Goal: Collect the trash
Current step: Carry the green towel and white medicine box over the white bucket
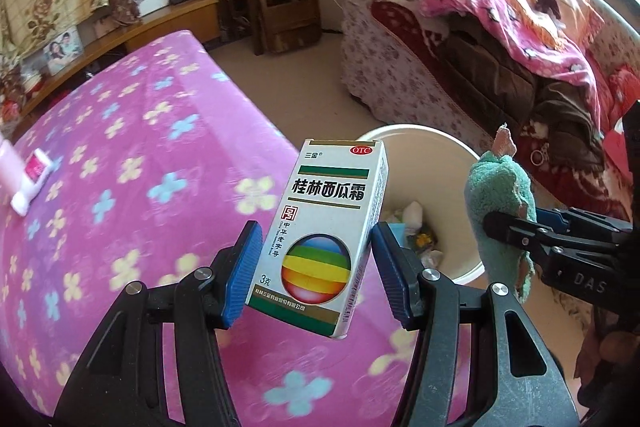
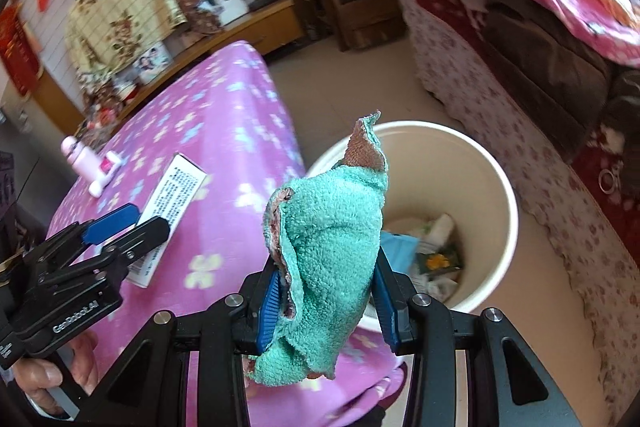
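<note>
Carrying trash toward a round cream plastic bin (image 2: 502, 195) on the floor beside a pink flower-print bed cover (image 1: 120, 163), both grippers are loaded. The left gripper (image 1: 318, 259) is closed on an upright white cardboard medicine box (image 1: 328, 227), long axis vertical. The right gripper (image 2: 326, 291) pinches a crumpled teal terry cloth (image 2: 332, 227). The bin mouth lies just ahead and below; the right gripper looks nearer.
</note>
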`<state>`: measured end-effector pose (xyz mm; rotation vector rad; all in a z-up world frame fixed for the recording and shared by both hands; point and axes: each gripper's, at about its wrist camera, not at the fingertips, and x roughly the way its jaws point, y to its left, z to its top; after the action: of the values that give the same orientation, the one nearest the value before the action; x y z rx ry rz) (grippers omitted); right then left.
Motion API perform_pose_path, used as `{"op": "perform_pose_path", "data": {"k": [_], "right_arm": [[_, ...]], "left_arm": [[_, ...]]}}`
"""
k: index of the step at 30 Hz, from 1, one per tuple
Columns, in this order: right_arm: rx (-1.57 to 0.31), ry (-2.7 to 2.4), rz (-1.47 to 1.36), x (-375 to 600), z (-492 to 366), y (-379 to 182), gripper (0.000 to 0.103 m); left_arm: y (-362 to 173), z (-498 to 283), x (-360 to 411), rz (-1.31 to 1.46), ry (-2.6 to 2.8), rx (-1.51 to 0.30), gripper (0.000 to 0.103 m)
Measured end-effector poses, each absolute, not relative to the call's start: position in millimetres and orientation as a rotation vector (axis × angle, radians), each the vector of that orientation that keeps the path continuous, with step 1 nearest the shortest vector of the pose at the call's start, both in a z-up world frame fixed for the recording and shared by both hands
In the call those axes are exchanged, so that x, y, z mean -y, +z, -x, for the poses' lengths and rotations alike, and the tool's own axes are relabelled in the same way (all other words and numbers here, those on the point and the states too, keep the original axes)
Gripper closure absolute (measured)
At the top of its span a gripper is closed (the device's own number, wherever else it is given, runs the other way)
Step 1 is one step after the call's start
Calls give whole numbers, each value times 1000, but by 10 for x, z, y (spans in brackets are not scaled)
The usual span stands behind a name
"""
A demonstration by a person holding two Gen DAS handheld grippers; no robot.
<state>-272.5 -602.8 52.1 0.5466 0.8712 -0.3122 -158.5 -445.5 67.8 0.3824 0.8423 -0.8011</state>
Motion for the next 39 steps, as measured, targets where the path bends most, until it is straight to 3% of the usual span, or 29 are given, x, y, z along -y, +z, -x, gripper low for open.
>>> {"op": "perform_pose_path", "data": {"k": [1,2,18,21,22,23,25,39], "right_arm": [[-873,-321,-553,6077,2738,496,63],[-873,-331,-559,6127,2753,469,63],[-904,-361,-663,6493,2898,96,63],[-902,-357,-669,6497,2896,93,63],[-900,-355,-672,6496,2892,94,63],[-898,-353,-675,6491,2887,95,63],[-898,-346,-674,6464,2860,104,63],[-905,-334,-650,6386,2815,162,63]], "left_arm": [[658,1592,4512,-386,-809,-848,63],[630,1593,4575,-393,-818,-861,84],[560,1553,4976,-351,-917,-940,84],[699,1514,4862,-332,-929,-933,82],[717,1489,4817,-330,-928,-942,73],[718,1472,4789,-329,-922,-946,58],[702,1437,4697,-331,-898,-944,46],[347,1472,4631,-364,-879,-1016,46]]}}
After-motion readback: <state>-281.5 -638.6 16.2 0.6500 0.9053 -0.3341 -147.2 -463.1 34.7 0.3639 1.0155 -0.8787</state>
